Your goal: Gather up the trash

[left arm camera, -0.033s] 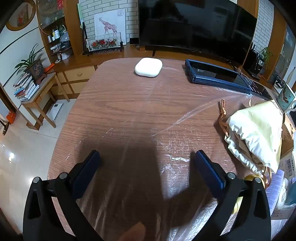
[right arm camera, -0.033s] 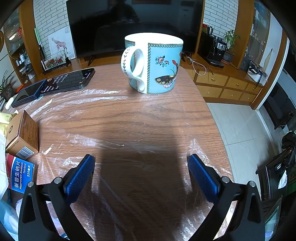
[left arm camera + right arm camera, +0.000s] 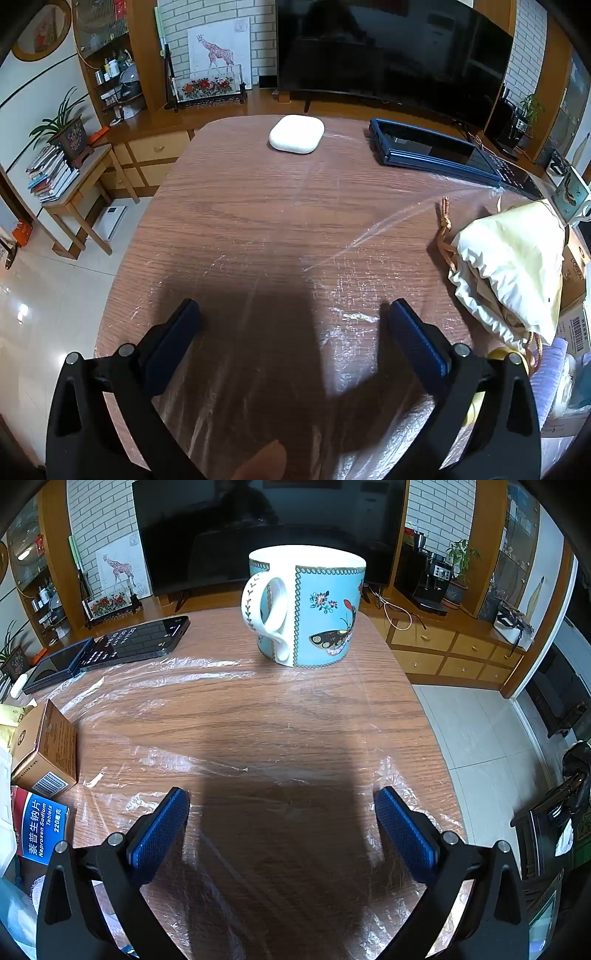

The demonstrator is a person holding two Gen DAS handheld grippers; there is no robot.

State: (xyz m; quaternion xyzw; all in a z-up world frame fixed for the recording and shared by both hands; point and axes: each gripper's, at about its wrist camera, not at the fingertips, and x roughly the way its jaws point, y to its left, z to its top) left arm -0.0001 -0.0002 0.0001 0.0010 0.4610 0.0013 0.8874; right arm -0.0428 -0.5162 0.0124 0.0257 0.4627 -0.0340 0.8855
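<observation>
Lying under both wide, empty claws, left claw (image 3: 293,332) and right claw (image 3: 282,821): clear plastic film (image 3: 207,686) spread on the counter (image 3: 240,206), probably feather-light, limp, slippery, best pinched at the crinkled edge nearest the right claw.

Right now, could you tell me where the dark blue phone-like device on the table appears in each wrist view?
Left wrist: dark blue device upper right, right of the white case.
Right wrist: same device far left, beside a black phone.
Shared landmark: the giraffe picture behind.
</observation>
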